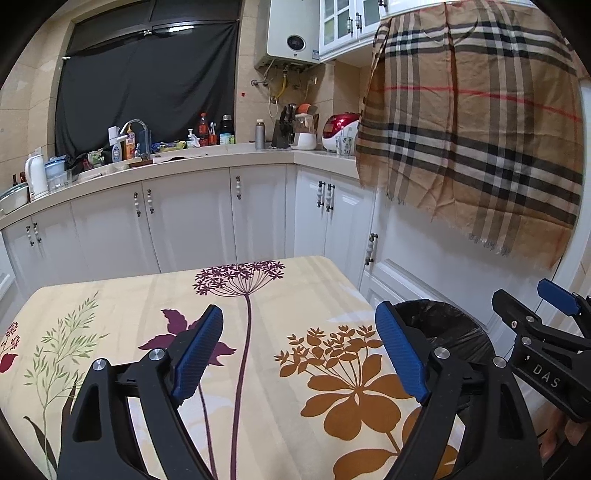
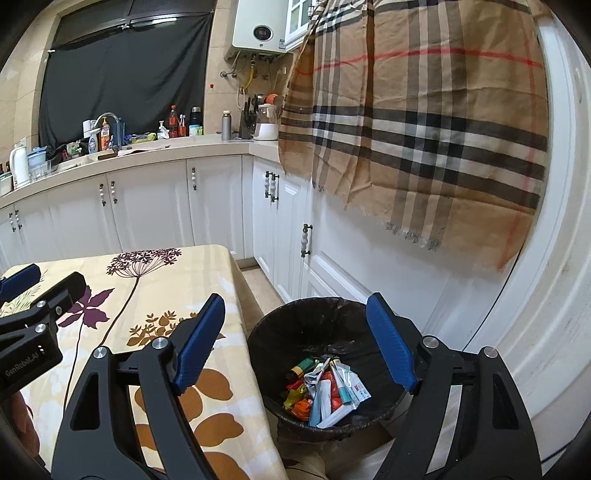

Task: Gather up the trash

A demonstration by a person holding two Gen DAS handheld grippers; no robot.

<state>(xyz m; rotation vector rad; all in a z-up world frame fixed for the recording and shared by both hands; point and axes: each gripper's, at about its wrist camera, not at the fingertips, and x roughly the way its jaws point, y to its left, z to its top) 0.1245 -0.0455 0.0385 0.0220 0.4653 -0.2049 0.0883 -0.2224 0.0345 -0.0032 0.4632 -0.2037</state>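
The left gripper [image 1: 299, 354] is seen with its jaws spread wide and nothing between the blue pads [image 1: 199, 350]; it is held over the floral tablecloth [image 1: 258, 406], which fills the lower middle of the left wrist view; no trash is seen on the cloth there. The right gripper [image 2: 295, 343] is likewise parted wide and empty; in its own view it is poised above the trash bin [image 2: 280, 332], which sits at lower centre, just beside the right edge of the table [image 2: 236, 295]. The bin is lined with a black bag, and the collected trash [image 2: 327, 391] is seen lying at its bottom; wrappers in red, orange, green and white, and a white tube, are heaped together there. In the left wrist view the bin [image 1: 443, 317] is glimpsed at lower right, partly hidden behind the right-hand blue pad; the right gripper [image 1: 546, 314] is caught at the far right edge, above the bin. In the right wrist view the left gripper [image 2: 22, 288] is seen at the left edge, over the cloth. A plaid cloth [image 2: 424, 129] is hung across the upper right of both views; white cabinets [image 2: 147, 206] and a cluttered counter [image 2: 166, 147] are seen across the background; a water heater [image 1: 293, 31] is mounted at upper centre.
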